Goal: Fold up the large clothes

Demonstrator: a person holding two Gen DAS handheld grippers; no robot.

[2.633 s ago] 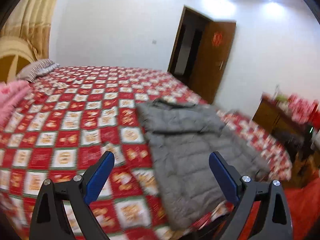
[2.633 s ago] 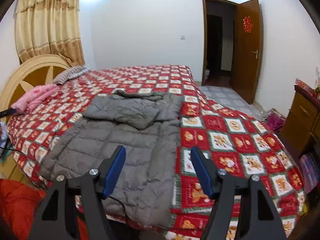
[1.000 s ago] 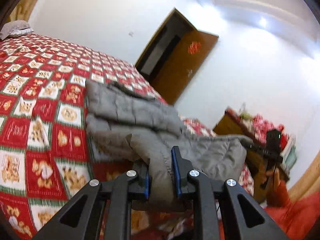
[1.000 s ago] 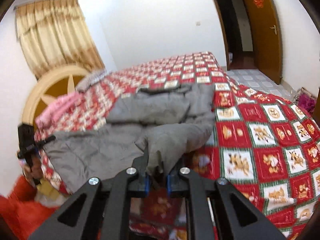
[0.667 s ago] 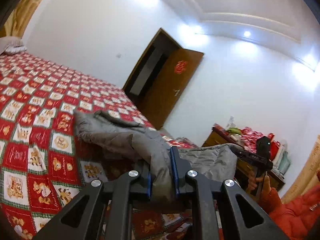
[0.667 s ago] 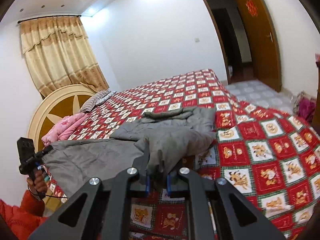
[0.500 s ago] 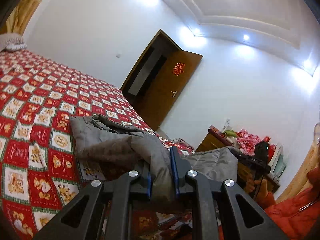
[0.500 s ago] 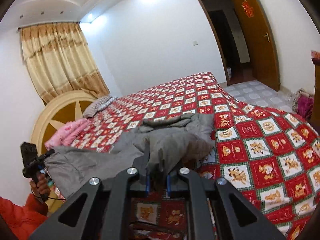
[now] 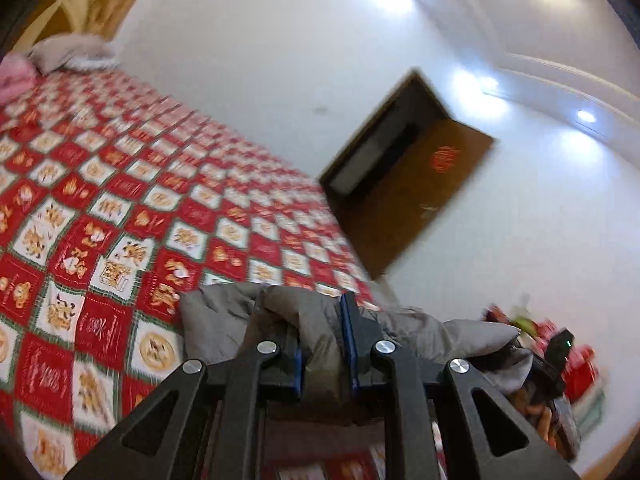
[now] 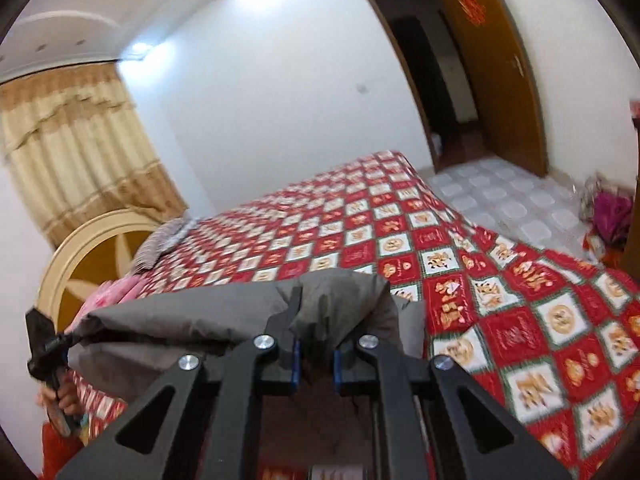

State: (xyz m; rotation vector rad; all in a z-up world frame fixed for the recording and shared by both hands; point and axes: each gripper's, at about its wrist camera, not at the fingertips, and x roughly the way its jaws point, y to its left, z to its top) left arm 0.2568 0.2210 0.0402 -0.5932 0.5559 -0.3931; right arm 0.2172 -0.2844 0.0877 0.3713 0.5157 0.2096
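- Since 2.6 s ago: one grey jacket (image 9: 320,332), then lying flat on the bed, is now lifted by its near edge and bunched over the bed's near side; both grippers, then spread wide, are now clamped.
- Left gripper (image 9: 323,344): two fingers (image 9: 349,344) pinching a fold of the jacket.
- Right gripper (image 10: 314,354): two fingers (image 10: 295,360) pinching the jacket's other corner (image 10: 344,300).
- Jacket edge stretched between the two grippers; the far gripper shows in each wrist view.
- One bed (image 10: 460,264), red-and-white checked cover.
- One open door (image 10: 496,68); one curtain (image 10: 76,152); one grey pillow (image 9: 68,54).
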